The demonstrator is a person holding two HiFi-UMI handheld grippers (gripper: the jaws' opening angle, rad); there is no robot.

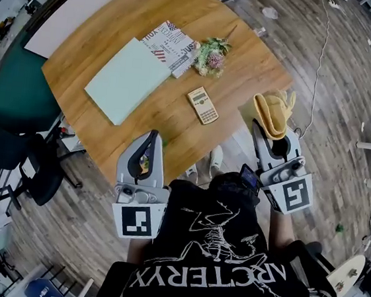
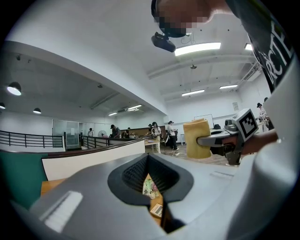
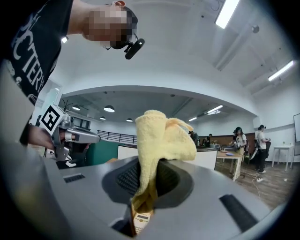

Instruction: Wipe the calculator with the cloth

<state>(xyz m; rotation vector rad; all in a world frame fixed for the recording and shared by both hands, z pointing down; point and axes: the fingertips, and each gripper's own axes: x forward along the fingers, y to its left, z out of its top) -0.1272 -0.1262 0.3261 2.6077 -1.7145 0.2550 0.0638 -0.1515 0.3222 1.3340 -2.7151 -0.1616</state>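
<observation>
A beige calculator [image 1: 203,104] lies flat on the wooden table [image 1: 98,35], near its front right part. My right gripper [image 1: 266,130] hangs off the table's right corner, shut on a folded yellow cloth [image 1: 272,112] that sticks up past its tips. In the right gripper view the cloth [image 3: 159,139] fills the jaws, and the calculator [image 3: 141,219] shows below it. My left gripper [image 1: 152,137] is held at the table's front edge, shut with nothing in it. A narrow slot under its jaws shows the calculator [image 2: 157,210] in the left gripper view.
A pale green folder [image 1: 127,80], a printed magazine [image 1: 171,43] and a small flower bunch [image 1: 211,55] lie on the table beyond the calculator. A dark chair [image 1: 39,176] stands left of the table. A cable [image 1: 318,66] runs over the wooden floor at right.
</observation>
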